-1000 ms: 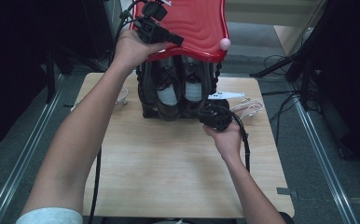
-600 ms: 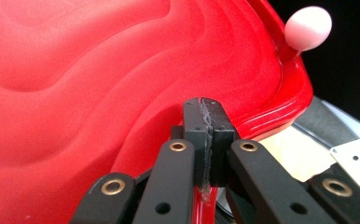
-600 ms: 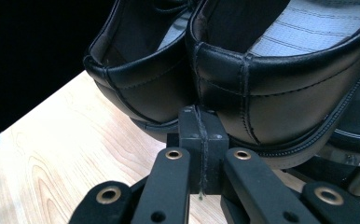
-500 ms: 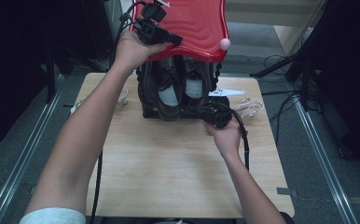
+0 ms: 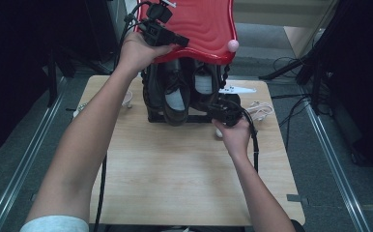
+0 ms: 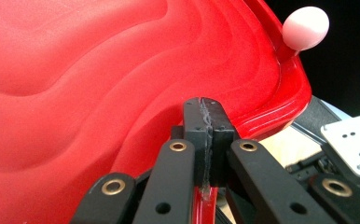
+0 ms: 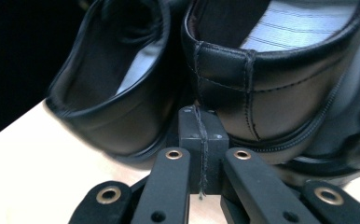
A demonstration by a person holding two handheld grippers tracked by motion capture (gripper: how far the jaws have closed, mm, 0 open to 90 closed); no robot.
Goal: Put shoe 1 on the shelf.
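- Your left gripper (image 5: 182, 42) has its jaws pressed together on the near edge of the red lid (image 5: 201, 26); in the left gripper view a thin strip of red rim runs down between the 2 pads.
- Your right gripper (image 5: 212, 112) has its jaws closed flat against each other, with nothing between them; in the right gripper view their tips sit right at the heels of the 2 black shoes.
- Your left arm reaches far forward across the table (image 5: 184, 183), the wrist raised, the hand (image 5: 138, 50) wrapped around the gripper at the lid's near-left part, so the lid stands tilted up above the case.
- Your right forearm comes in from the bottom right, the hand (image 5: 235, 135) low over the table, the gripper pointing forward at the foot of the open black case (image 5: 150, 104).
- Count: 1 red lid with wavy ridges, 1 pink knob (image 5: 233, 45) at its near-right corner, 1 black case under it.
- 2 black shoes stand side by side in the case, heels toward you: the left shoe (image 5: 175, 96) and the right shoe (image 5: 204, 87), each with a pale insole.
- 1 white flat piece (image 5: 237, 89) lies on the table right of the case, and a pale cord (image 5: 261, 108) lies near your right hand.
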